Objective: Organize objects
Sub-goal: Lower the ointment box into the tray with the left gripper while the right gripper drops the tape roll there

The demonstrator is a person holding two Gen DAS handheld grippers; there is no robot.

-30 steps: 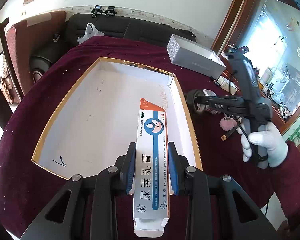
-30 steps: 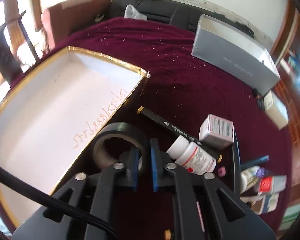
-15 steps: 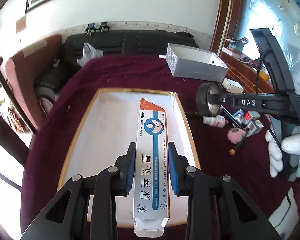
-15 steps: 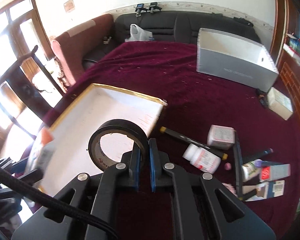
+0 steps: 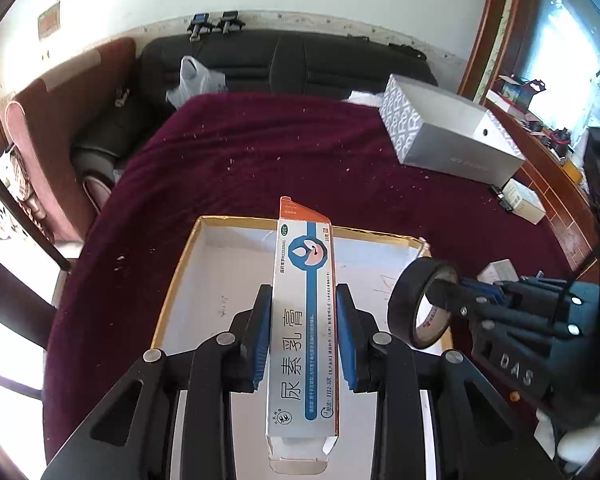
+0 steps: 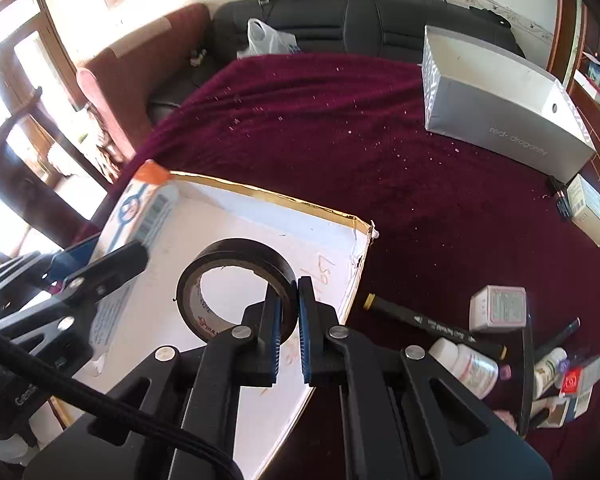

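Note:
My left gripper [image 5: 303, 328] is shut on a long white and blue ointment carton [image 5: 305, 320] with an orange end, held above the shallow white tray [image 5: 220, 264] with a gold rim. The right gripper [image 6: 289, 312] is shut on the wall of a black tape roll [image 6: 236, 256], which hangs over the tray's right side [image 6: 356, 276]. In the left wrist view the tape roll [image 5: 408, 300] and right gripper [image 5: 444, 294] sit just right of the carton. In the right wrist view the carton [image 6: 140, 216] and left gripper [image 6: 108, 256] are at the tray's left.
A grey open box [image 6: 500, 112] stands at the back right of the maroon cloth. Right of the tray lie a black marker [image 6: 428, 322], a white pill bottle [image 6: 468, 364], small cartons [image 6: 498, 308] and other small items. A dark sofa [image 5: 284, 60] runs behind the table.
Both grippers drew back toward the tray's near end and came close together. The right one lifted the tape roll off the cloth and carried it left over the tray.

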